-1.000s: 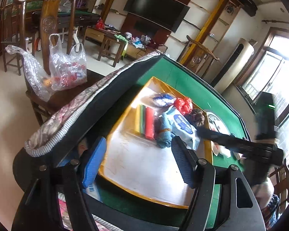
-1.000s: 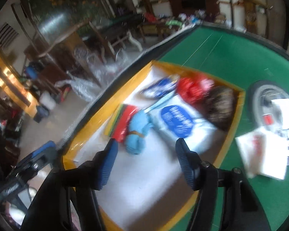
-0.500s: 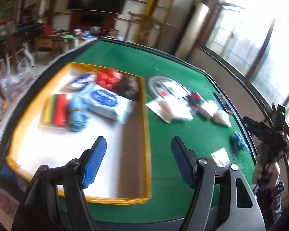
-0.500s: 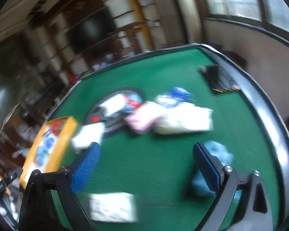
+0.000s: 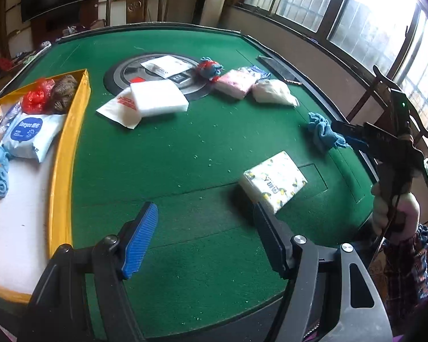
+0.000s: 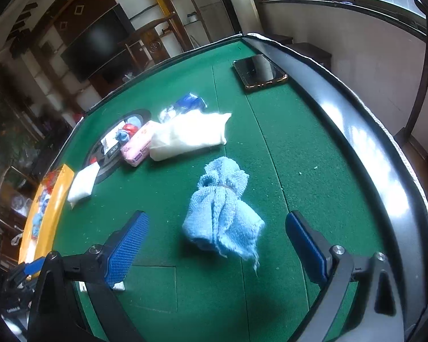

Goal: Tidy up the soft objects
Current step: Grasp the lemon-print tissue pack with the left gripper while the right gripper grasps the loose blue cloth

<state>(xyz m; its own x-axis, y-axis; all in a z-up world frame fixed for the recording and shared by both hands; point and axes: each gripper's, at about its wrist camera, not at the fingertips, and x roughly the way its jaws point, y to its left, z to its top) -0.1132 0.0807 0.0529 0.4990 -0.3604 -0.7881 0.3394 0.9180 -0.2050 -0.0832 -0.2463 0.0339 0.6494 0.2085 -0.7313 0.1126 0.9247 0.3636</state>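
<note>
From our left wrist we see the left gripper point(image 5: 205, 233) spread with nothing between its pads, hanging over the green felt table point(image 5: 185, 148); a lemon-print tissue pack point(image 5: 274, 181) lies just beyond its right finger. The yellow-rimmed tray point(image 5: 68, 142) at left holds a wipes pack point(image 5: 28, 135), a red bag and a rolled blue cloth. From our right wrist, the right gripper point(image 6: 216, 245) has just been opening; its jaws stand wide, the tied blue towel point(image 6: 222, 213) lying between them, untouched. Beyond lie a white pillow-like pack point(image 6: 188, 136), a pink pack point(image 6: 138, 145) and a phone point(image 6: 258, 71).
</note>
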